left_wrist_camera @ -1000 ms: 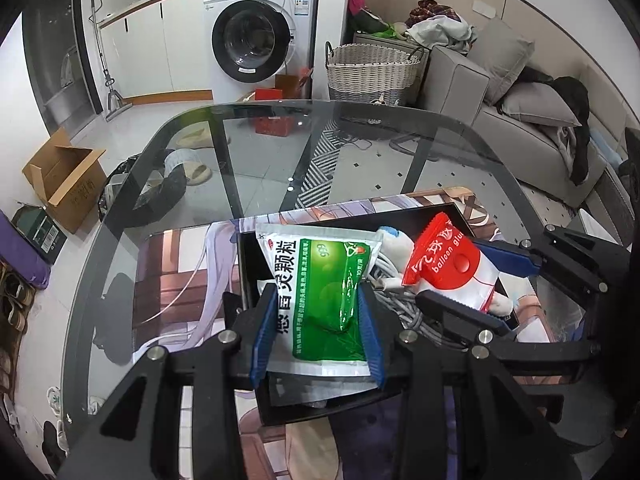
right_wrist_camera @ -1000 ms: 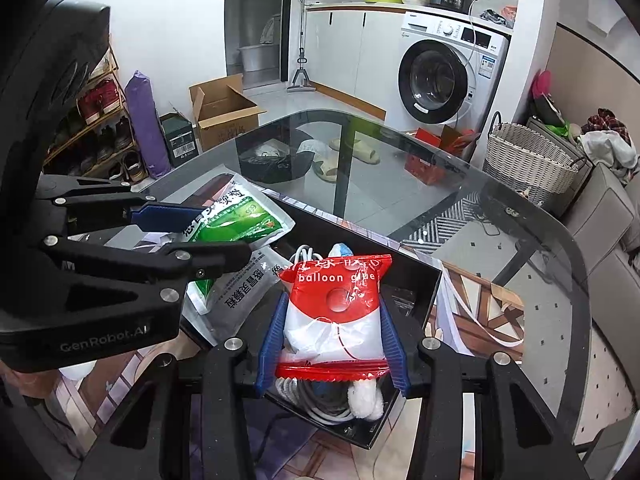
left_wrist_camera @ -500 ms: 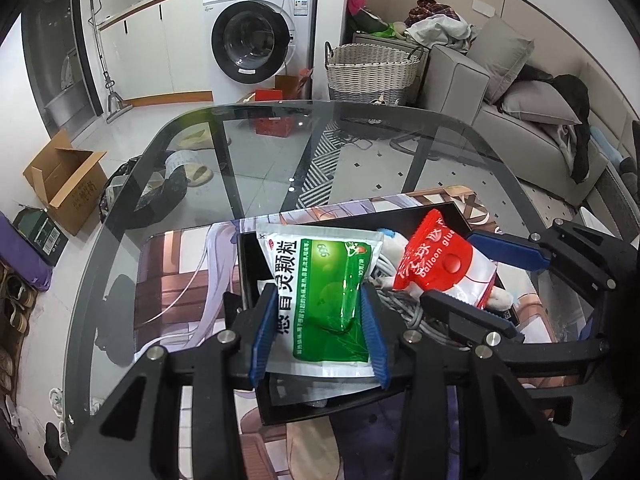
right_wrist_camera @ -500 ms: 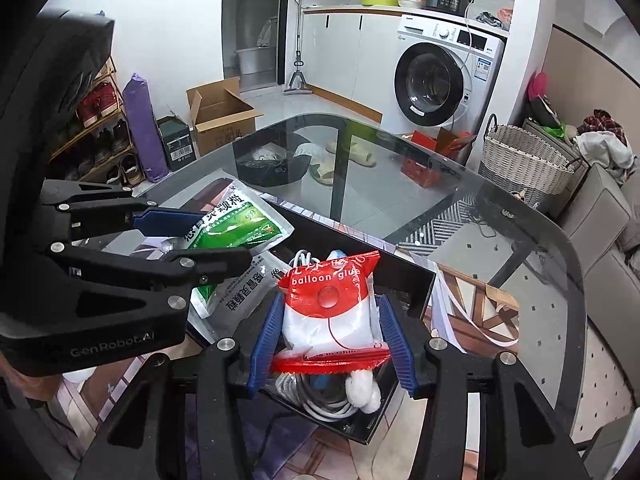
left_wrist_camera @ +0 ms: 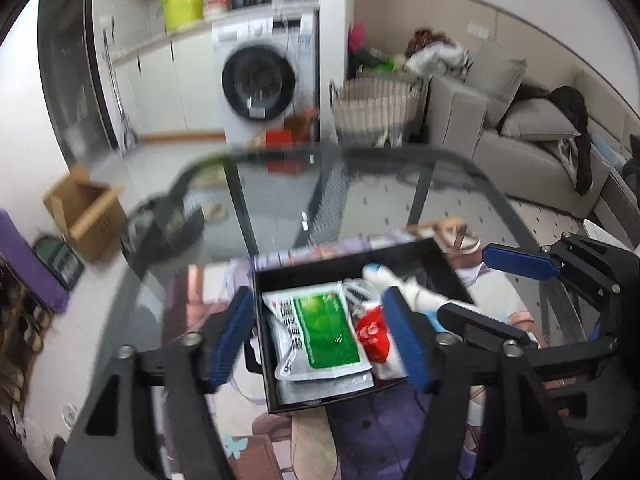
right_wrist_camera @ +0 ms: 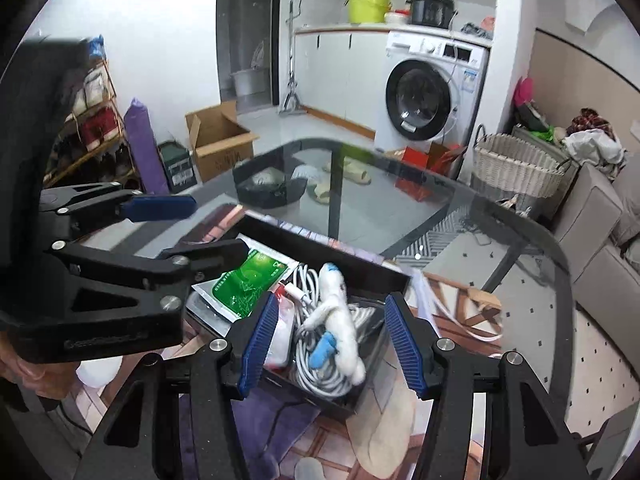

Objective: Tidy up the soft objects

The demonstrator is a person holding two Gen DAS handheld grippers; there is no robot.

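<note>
A black box [left_wrist_camera: 448,258] sits on the glass table and also shows in the right wrist view [right_wrist_camera: 360,266]. In it lie a green and white medicine pouch [left_wrist_camera: 320,330], which also shows in the right wrist view [right_wrist_camera: 248,280], a red balloon packet [left_wrist_camera: 374,336], a white cable coil [right_wrist_camera: 324,376] and a white plush toy [right_wrist_camera: 340,320]. My left gripper [left_wrist_camera: 320,340] is open and empty above the box. My right gripper [right_wrist_camera: 330,344] is open and empty above the plush toy.
A printed mat [left_wrist_camera: 360,432] lies under the box. The glass table's curved far edge [left_wrist_camera: 440,156] is ahead. Beyond it stand a washing machine [right_wrist_camera: 432,100], a wicker basket [right_wrist_camera: 516,168], a cardboard box [right_wrist_camera: 218,144] and a grey sofa [left_wrist_camera: 532,148].
Both grippers have opened and risen. The green pouch and the red packet, held before, now lie in the black box.
</note>
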